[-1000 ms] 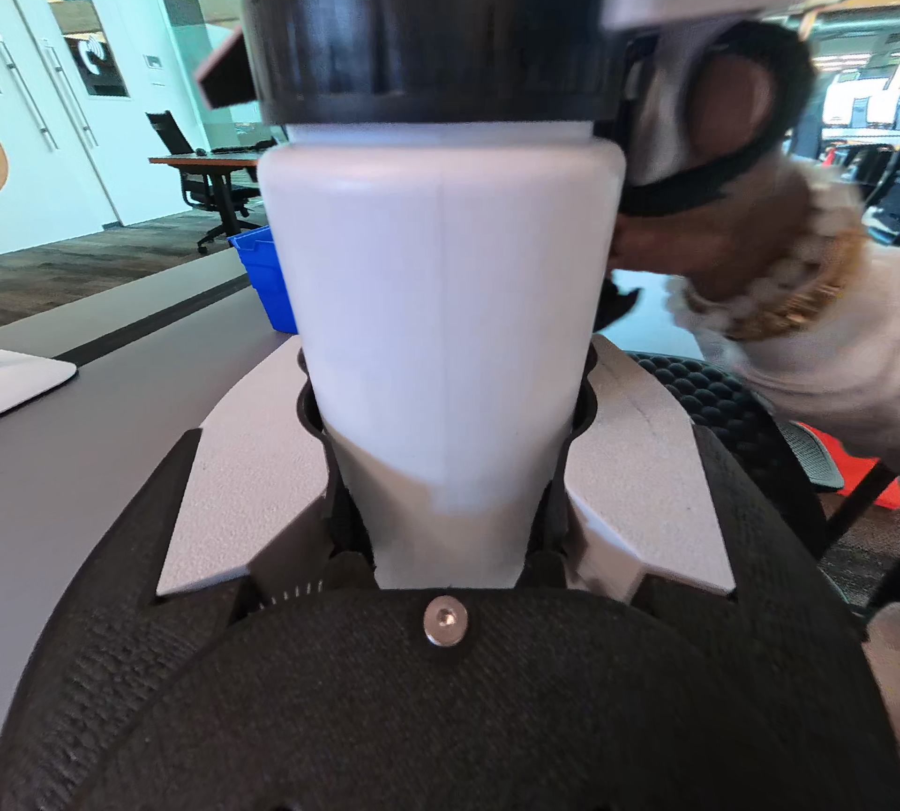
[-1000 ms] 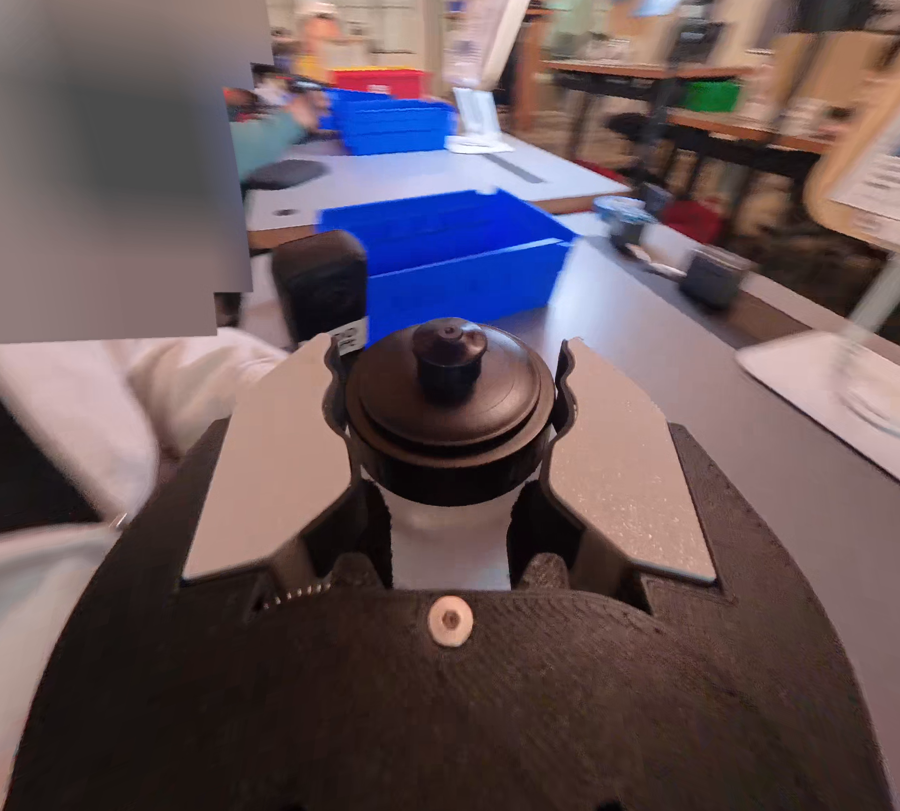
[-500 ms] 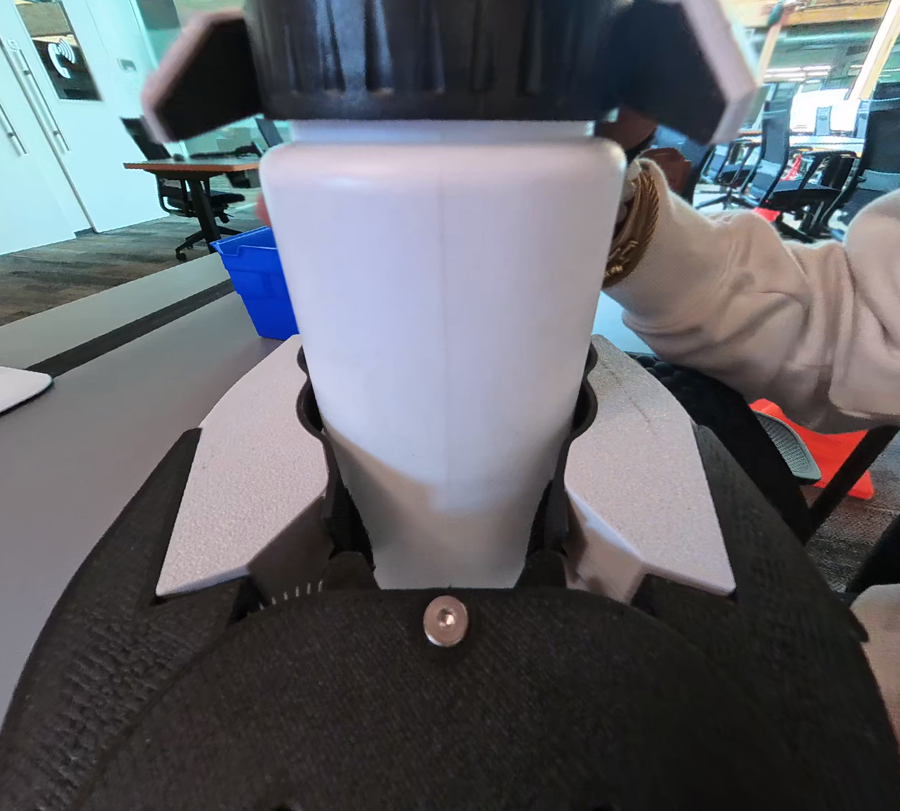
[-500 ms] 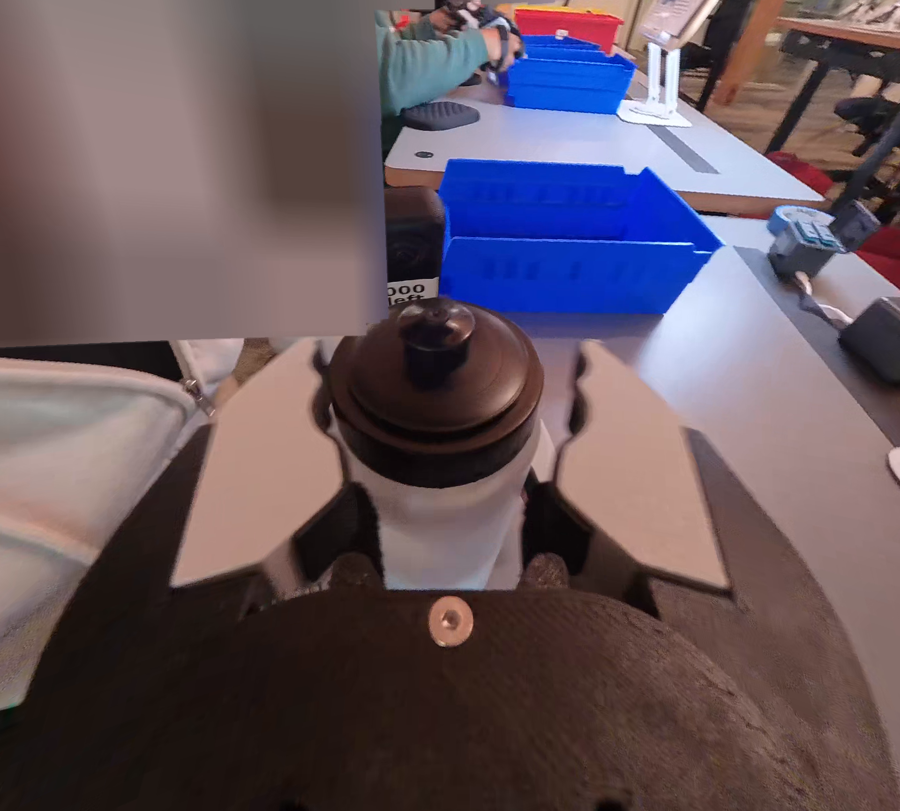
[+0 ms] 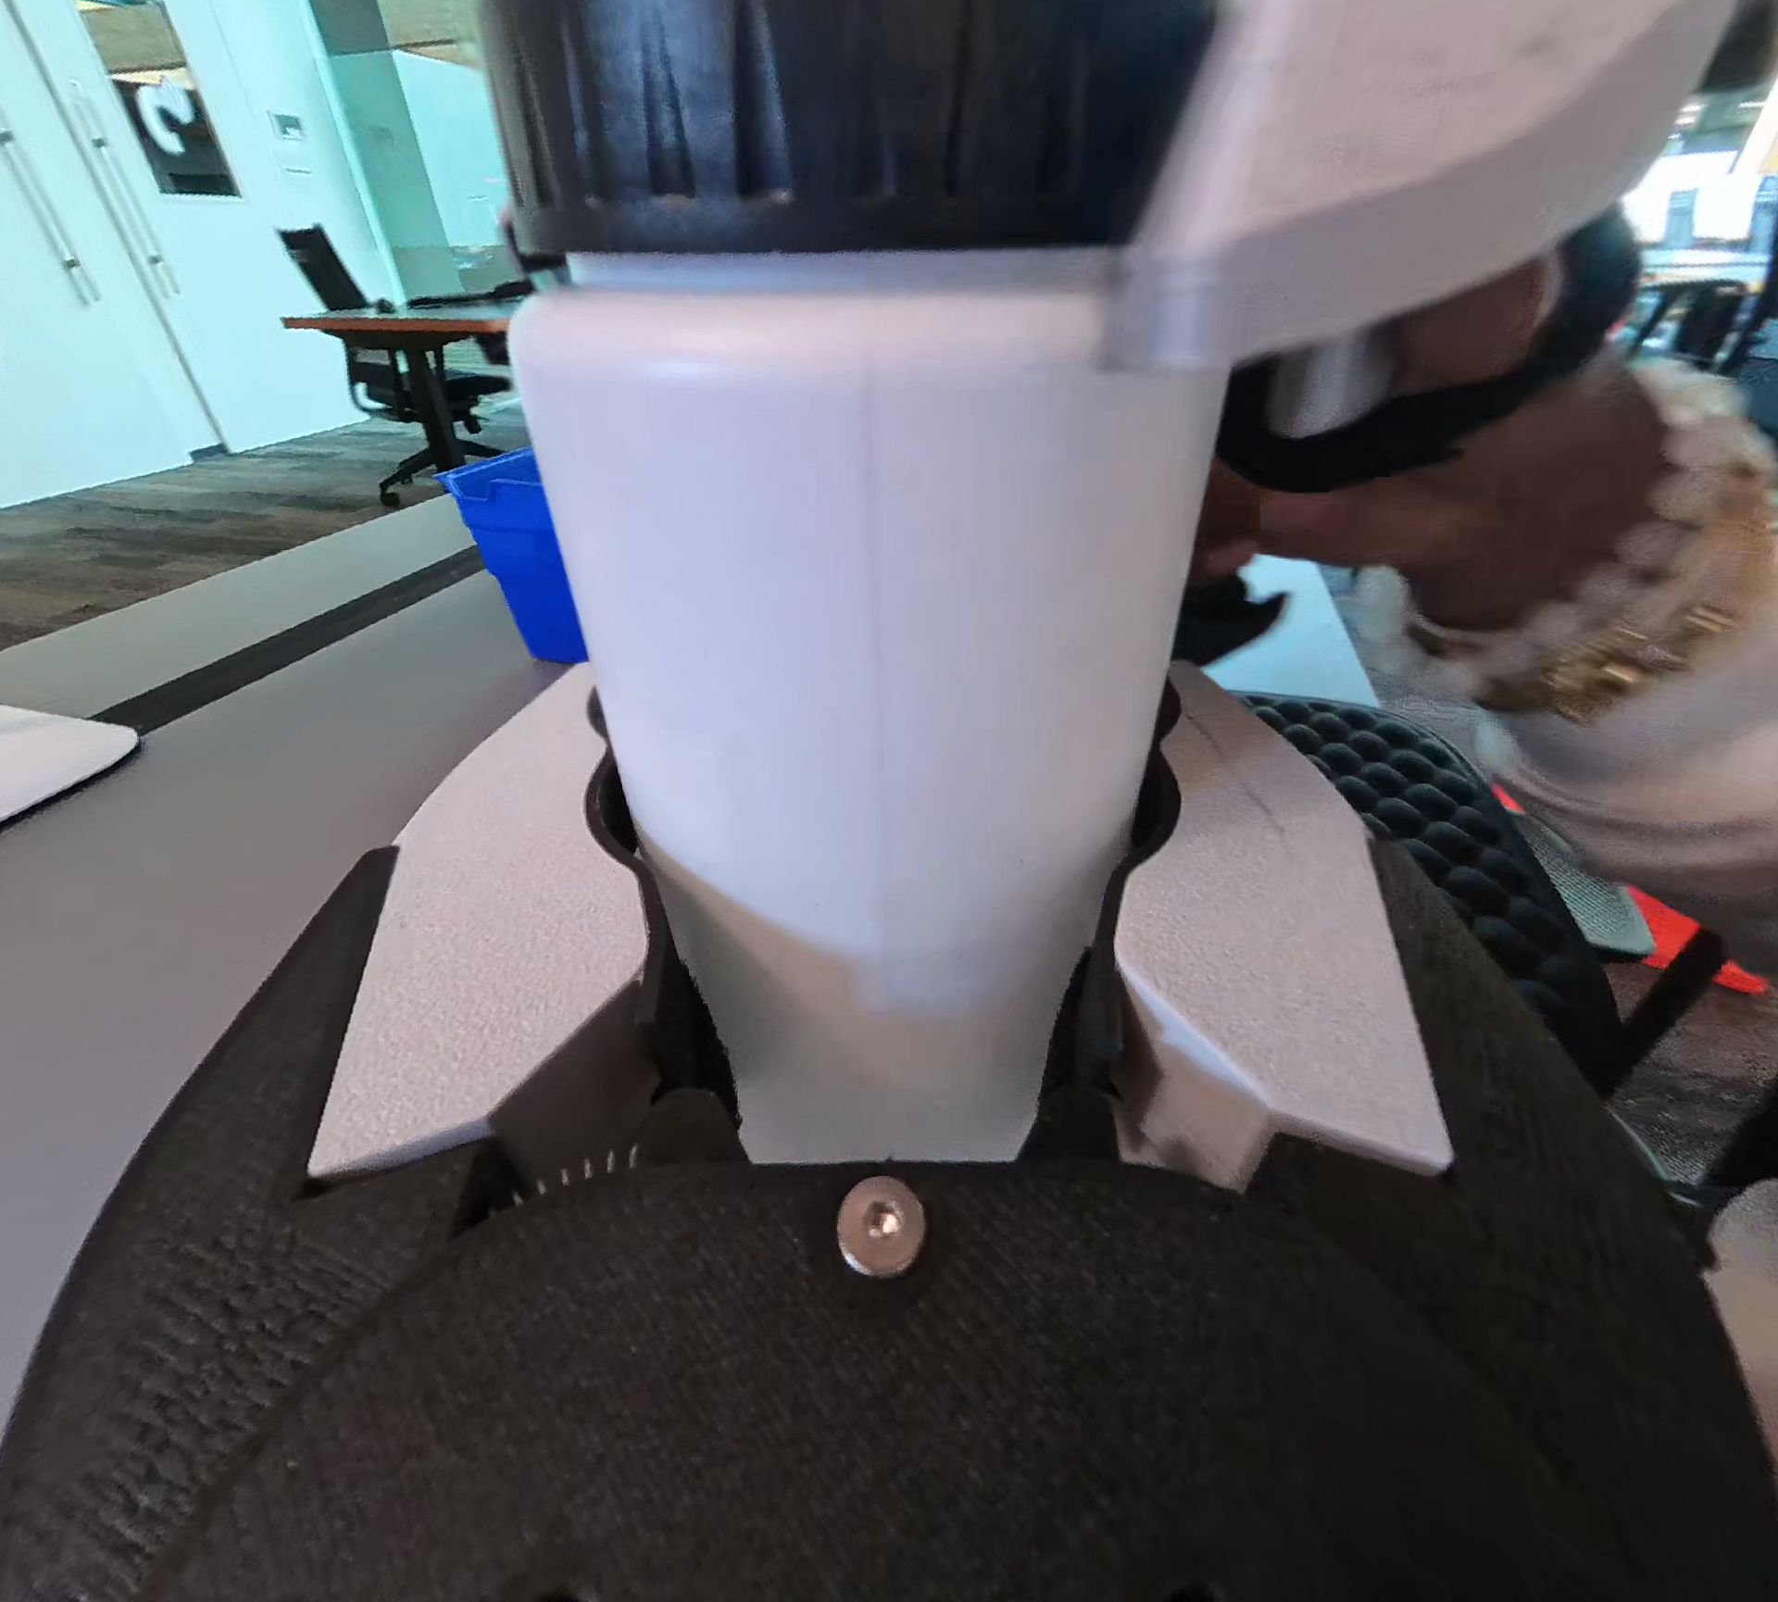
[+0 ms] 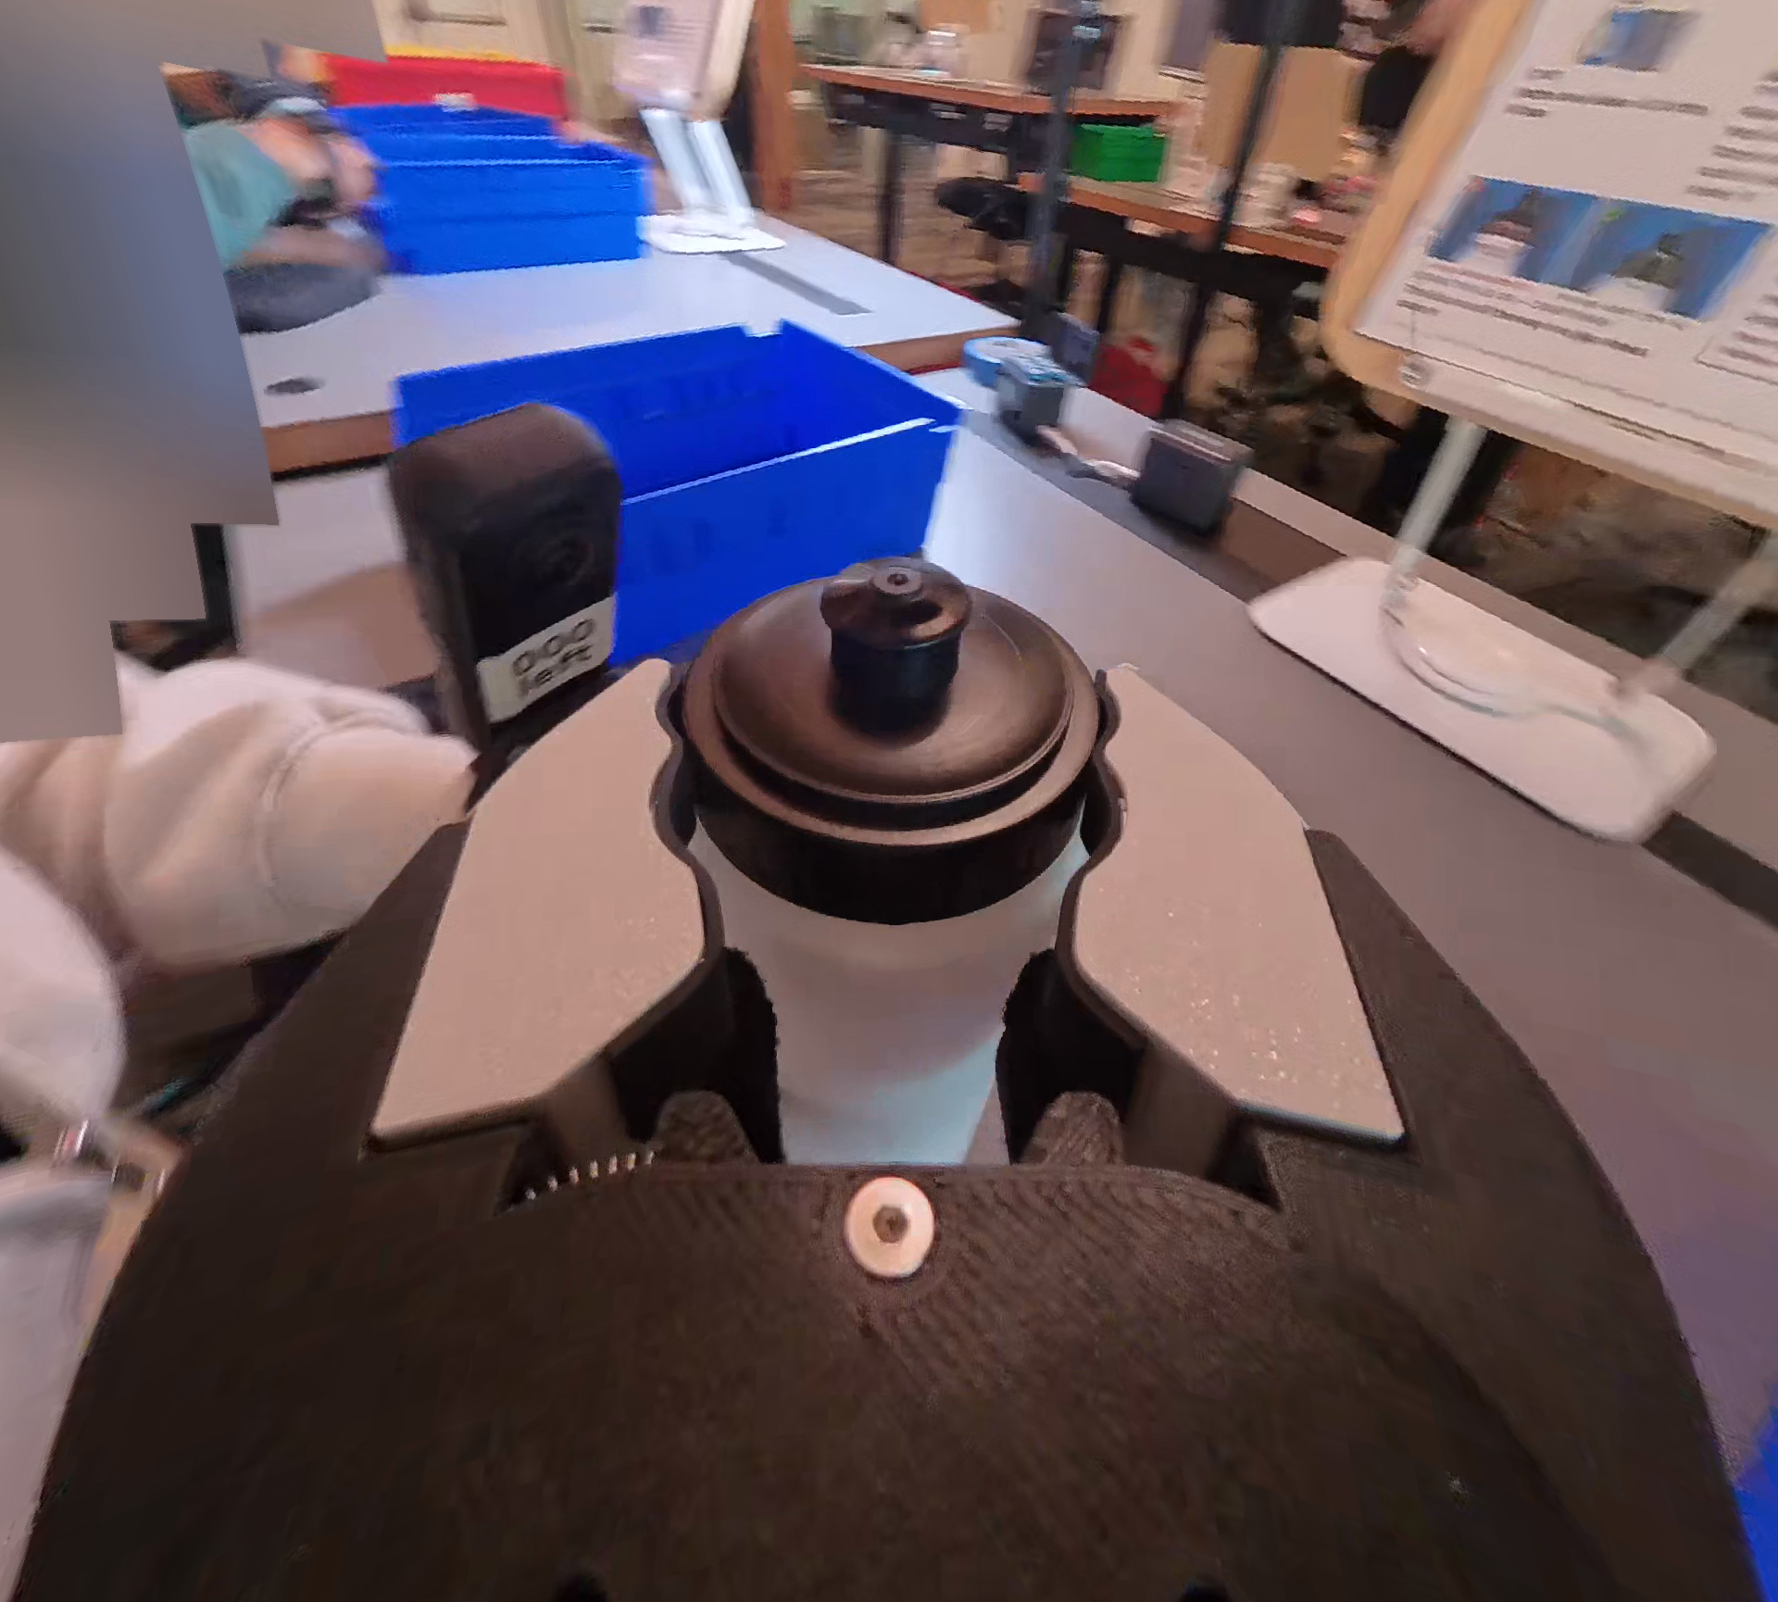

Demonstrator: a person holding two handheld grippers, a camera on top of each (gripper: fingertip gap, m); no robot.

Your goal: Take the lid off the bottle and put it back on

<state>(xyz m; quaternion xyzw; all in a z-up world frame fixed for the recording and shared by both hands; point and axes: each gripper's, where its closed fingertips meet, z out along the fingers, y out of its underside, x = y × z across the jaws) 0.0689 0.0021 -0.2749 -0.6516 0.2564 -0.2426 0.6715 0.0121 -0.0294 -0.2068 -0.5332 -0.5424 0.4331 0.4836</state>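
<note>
White plastic fills the left wrist view: the bottle stands upright between the two grey fingers of the left claw, which is clenched on its lower body, both fingers pressed against its sides. The black ribbed lid sits on top of the bottle, with a thin strip of the white neck showing under its rim. To the right of the lid, one grey finger of the right claw lies against the lid's side, blurred; its other finger is hidden behind the lid.

In the right wrist view the right claw grasps the lid from the near side, its grey fingers touching the lid's rim on the left and on the right. The lid's black spout stands upright in the middle of its top. The white bottle shows below the lid, between the fingers.

The dark grey bench runs away to the far right. On it, beyond the bottle, stands a blue bin; farther right lie a small grey box and the white base of a sign stand. A person's cream sleeve fills the near left.
</note>
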